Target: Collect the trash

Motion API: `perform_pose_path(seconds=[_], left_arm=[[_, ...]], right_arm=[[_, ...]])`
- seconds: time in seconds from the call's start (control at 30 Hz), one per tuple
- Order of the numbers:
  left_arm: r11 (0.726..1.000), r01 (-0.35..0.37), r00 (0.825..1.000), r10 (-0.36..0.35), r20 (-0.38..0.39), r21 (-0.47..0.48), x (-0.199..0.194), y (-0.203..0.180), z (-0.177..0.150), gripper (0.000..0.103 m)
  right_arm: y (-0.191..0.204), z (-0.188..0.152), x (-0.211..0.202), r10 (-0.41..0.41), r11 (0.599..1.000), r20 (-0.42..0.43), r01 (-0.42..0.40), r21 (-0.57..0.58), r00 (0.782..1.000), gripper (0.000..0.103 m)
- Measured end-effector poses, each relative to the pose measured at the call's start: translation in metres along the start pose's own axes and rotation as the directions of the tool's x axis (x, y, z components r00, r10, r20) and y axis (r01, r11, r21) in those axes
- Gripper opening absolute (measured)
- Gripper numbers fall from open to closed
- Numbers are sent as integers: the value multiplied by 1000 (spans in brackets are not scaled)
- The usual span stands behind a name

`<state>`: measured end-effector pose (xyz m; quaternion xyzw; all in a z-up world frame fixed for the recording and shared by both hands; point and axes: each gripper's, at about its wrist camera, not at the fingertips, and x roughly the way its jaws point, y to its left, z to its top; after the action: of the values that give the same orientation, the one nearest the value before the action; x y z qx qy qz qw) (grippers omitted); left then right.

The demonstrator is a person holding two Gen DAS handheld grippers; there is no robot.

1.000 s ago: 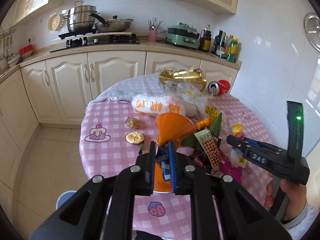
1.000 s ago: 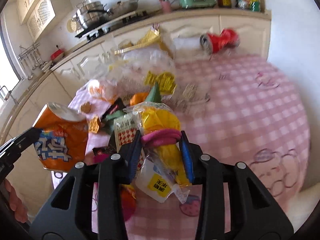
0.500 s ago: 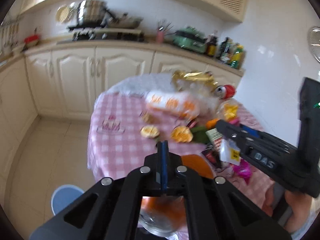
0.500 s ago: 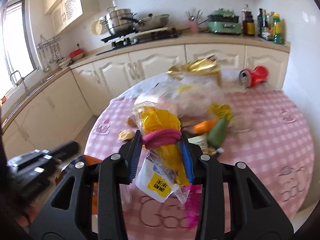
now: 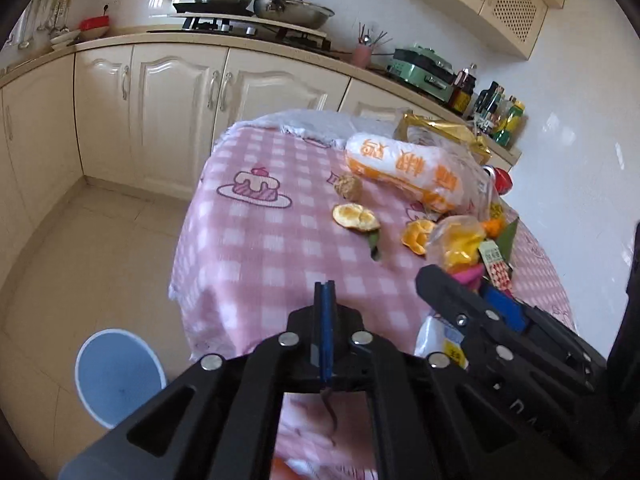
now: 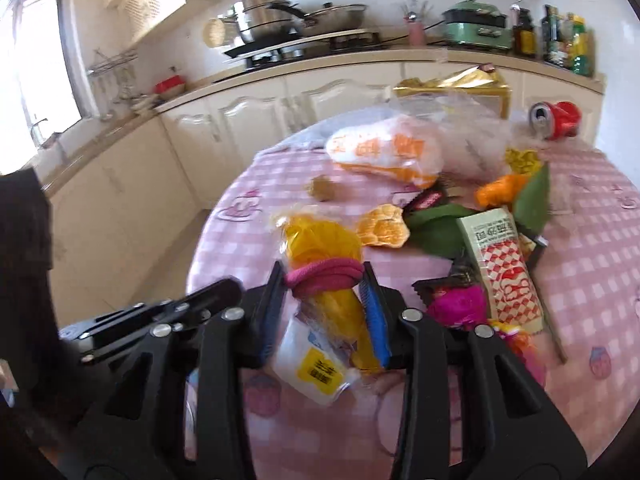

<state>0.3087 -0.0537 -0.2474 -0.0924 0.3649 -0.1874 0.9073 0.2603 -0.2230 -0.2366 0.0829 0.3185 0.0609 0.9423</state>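
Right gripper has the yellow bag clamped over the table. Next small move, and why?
Probably swing the right gripper with the clear yellow bag off the table edge toward the blue bin on the floor: the bag is clamped, the left gripper is shut and empty.

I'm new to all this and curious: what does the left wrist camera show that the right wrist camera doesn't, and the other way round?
Only the left wrist view shows the blue bin on the floor and the left gripper with its jaws shut. Only the right wrist view shows the window and the right gripper clamped on a clear bag of yellow and pink trash. Both show the pink checked table, the orange-and-white bag, orange peel and the red can.
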Motion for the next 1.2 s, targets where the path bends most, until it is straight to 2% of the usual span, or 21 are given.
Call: perform_pose_path(seconds=[0.07,0.17,0.23,0.27,0.37,0.43,0.63,0.77,0.93,1.0,1.03,1.07,1.2], left_arm=[[999,14,1000,-14,4,30,-1,1,-1,0],[999,37,999,-37,0,36,-14,15,1,0],[999,14,1000,-14,-2,44,-22,30,2,0],[999,26,1000,-26,0,29,-28,41,5,0],[998,1,999,1,33,-59,-44,72,12,0],[997,-30,998,34,58,-71,-55,85,14,0],[978,-158,987,160,5,-139,-75,130,-4,0],[961,-189,982,190,-14,-200,-96,157,-18,0],[965,-221,974,225,9,-143,-112,145,-18,1],[970,-206,978,210,18,-127,-114,139,-16,5],[969,-211,976,216,25,-129,-114,137,-14,14],[969,-210,976,216,31,-131,-114,137,-13,27],[980,-181,981,186,51,-88,-107,118,-1,30]], right_arm=[[-4,1,0,46,999,-9,-46,29,999,38],[-3,-1,3,86,996,-25,-86,13,996,38],[2,-1,6,43,999,-53,-45,-27,998,39],[2,-2,8,60,998,-66,-63,-31,996,39],[3,-1,7,63,997,-55,-65,-34,996,39],[4,-1,10,73,997,-61,-75,-36,995,39],[4,0,13,66,997,-89,-70,-42,994,39],[5,-1,12,68,996,-96,-73,-50,993,39],[11,0,6,71,996,-73,-75,-54,995,41],[16,2,-1,88,995,-48,-90,-51,995,35],[22,3,-5,86,994,-31,-88,-68,996,35],[27,5,-6,77,993,-27,-79,-89,997,33],[22,9,4,43,996,-41,-46,-73,998,32]])
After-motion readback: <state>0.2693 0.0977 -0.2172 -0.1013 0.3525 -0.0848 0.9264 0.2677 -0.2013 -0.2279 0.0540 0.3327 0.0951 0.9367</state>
